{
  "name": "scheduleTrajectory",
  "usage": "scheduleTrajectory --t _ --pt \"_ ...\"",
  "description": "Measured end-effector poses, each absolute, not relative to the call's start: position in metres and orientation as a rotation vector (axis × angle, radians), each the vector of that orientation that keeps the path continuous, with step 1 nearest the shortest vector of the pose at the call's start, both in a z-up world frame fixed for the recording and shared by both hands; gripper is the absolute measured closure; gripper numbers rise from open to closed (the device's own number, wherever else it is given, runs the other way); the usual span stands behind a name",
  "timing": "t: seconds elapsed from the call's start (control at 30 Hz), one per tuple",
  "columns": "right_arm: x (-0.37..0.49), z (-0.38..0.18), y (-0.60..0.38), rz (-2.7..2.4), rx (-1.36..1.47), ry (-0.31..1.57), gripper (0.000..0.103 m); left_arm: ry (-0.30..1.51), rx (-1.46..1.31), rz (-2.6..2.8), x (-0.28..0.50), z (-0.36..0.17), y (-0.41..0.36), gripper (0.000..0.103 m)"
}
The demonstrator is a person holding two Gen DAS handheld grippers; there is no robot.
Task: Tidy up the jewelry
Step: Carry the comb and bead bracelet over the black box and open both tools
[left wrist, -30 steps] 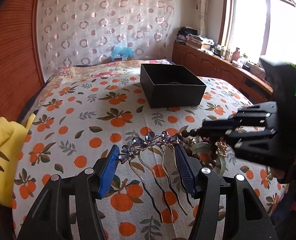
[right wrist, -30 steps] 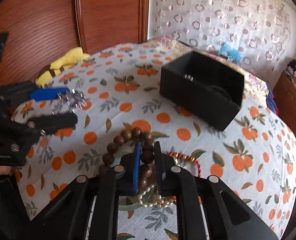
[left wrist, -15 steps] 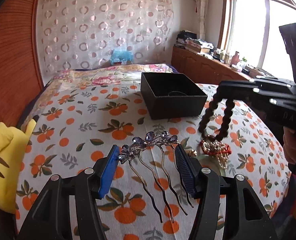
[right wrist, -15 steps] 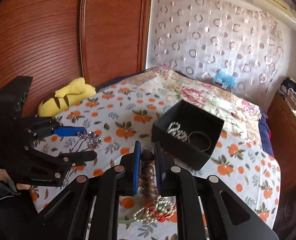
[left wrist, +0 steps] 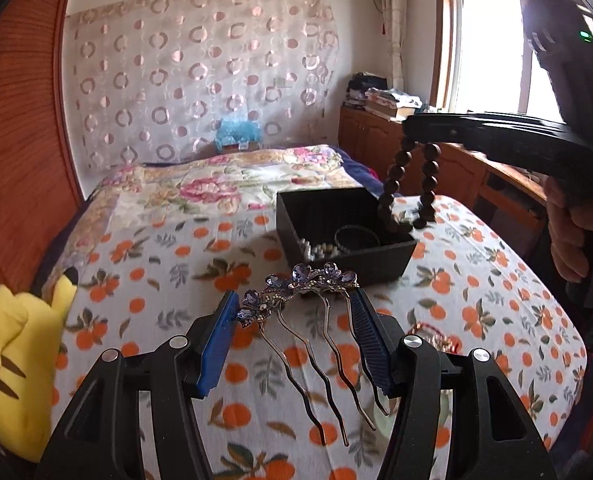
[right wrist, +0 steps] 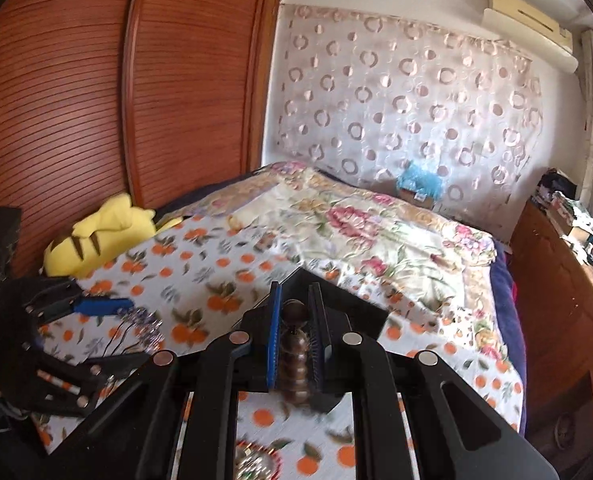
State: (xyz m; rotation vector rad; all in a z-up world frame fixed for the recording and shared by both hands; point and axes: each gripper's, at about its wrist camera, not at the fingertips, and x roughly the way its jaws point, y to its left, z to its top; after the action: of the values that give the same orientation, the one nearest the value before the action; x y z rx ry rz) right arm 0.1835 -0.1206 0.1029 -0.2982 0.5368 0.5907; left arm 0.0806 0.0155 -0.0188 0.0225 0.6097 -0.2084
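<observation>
A home bedroom: a bed (left wrist: 144, 280) under an orange-print sheet and floral quilt (right wrist: 360, 232), wood-panelled wardrobe doors (right wrist: 96, 100), a patterned sheer curtain (left wrist: 200, 80) on the wall, a yellow plush toy (left wrist: 12, 356) (at the bedside), and wooden cabinets (left wrist: 376, 140) below a sunlit window (left wrist: 488, 48).

Orange-print bedsheet (left wrist: 168, 264), black box (left wrist: 348, 258), purple-jewelled hair comb (left wrist: 308, 280).

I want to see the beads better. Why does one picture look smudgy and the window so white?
Right wrist view: the orange-print bedspread and wooden bead bracelet are smeared by motion blur. Left wrist view: sharper, but the window is glared out to white; the fisheye lens bends the edges in both.
</observation>
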Motion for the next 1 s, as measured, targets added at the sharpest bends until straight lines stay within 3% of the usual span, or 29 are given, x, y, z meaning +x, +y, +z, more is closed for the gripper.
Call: scheduleTrajectory --t 0.4,0.43,0.5,1.0 --pt "0.239 0.067 -0.128 0.574 -0.191 0.667 0.087 0.620 0.060 -0.192 0.132 -0.009 0.000 0.048" --pt "0.241 0.062 -0.131 0.575 -0.178 0.679 0.083 0.621 0.064 -0.190 0.136 -0.008 -0.001 0.048" --pt "0.240 0.055 -0.136 0.570 -0.163 0.681 0.078 0.623 0.075 -0.183 0.145 -0.007 -0.003 0.048" --pt "0.221 0.009 -0.210 0.478 -0.140 0.727 0.078 0.695 0.156 -0.159 0.215 -0.019 -0.047 0.048"
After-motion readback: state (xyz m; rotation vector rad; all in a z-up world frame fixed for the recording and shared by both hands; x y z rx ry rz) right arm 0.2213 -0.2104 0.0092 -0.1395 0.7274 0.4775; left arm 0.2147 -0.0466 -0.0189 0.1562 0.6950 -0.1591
